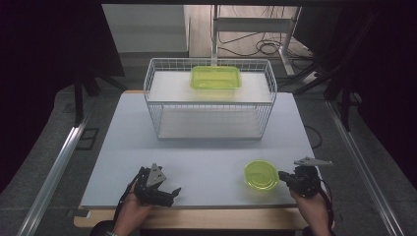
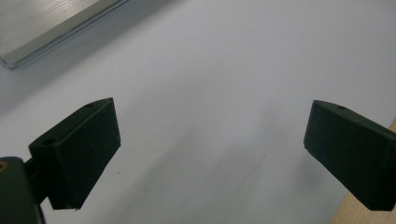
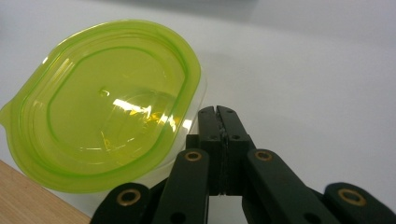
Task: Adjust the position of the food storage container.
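Round green container [image 3: 107,109] is the thing in hand here: a small, translucent plastic tub with a green lid, and it stands on the white desk [image 1: 196,147] near the front edge, on the person's right side. I go from the large things to the small.

The desk is wide and pale. At its far side stands a white wire basket [image 1: 210,101] with a shelf inside, and on top of it lies a rectangular green container [image 1: 216,77], well apart from the round one.

The round container looks very light and thin-walled. I judge it is a little flexible, so a hard squeeze may bend the wall or pop the lid. The plastic is glossy, with bright reflections on the lid, so it is probably slippery between smooth pads. It seems empty, as far as I can see through the lid. The lid rim stands out a little from the clear body, and a small tab shows at one end. A good place to hold would be across the rim at the near side, or over the whole body if the tongs open wide enough.

The right tongs [image 3: 217,112] are closed together with nothing between them, their tips just beside the container's near edge; whether they touch it I cannot tell. The left tongs [image 2: 210,140] are wide apart over bare desk and hold nothing.
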A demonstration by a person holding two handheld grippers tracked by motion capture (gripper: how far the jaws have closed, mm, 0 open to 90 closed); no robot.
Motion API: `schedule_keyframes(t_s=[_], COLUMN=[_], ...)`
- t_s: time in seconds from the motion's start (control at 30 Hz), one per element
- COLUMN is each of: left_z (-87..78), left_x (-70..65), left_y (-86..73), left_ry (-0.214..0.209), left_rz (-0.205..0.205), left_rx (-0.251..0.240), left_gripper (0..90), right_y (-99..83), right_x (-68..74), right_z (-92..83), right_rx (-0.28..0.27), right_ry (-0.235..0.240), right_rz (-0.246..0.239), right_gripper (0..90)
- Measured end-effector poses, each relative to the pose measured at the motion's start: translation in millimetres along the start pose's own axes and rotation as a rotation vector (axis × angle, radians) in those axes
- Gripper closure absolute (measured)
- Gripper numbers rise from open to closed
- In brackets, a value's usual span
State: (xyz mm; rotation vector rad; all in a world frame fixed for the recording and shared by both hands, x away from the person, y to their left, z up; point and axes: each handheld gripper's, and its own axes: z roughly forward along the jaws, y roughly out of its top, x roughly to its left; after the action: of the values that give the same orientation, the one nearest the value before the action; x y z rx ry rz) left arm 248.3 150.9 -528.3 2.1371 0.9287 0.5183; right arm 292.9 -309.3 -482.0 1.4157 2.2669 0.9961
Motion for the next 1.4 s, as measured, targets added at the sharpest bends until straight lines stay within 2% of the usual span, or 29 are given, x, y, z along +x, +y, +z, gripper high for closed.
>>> schedule_keyframes(t_s=[0.47,0.6,0.87,1.03,1.4], left_z=[1.2,1.7,2.7,3.1,3.5], left_x=[-0.4,-0.9,-1.0,-1.2,-1.5], left_y=[-0.1,0.0,0.1,0.1,0.2], left_ry=[0.001,0.0,0.001,0.002,0.001], left_rz=[0.0,0.002,0.005,0.006,0.007], left_rx=[0.005,0.008,0.014,0.015,0.018], left_gripper=[3.7,3.7,3.7,3.7,3.7], right_y=[-11.0,-11.3,-4.0,2.2,17.1], right_x=[4.3,9.7,21.4,27.1,52.5], right_z=[9.1,15.3,29.2,36.9,63.2], right_rx=[0.054,0.075,0.08,0.075,0.084], right_ry=[0.06,0.077,0.151,0.17,0.239], right_rz=[0.002,-0.013,-0.02,-0.029,-0.067], right_gripper=[88.3,88.2,87.9,87.3,86.4])
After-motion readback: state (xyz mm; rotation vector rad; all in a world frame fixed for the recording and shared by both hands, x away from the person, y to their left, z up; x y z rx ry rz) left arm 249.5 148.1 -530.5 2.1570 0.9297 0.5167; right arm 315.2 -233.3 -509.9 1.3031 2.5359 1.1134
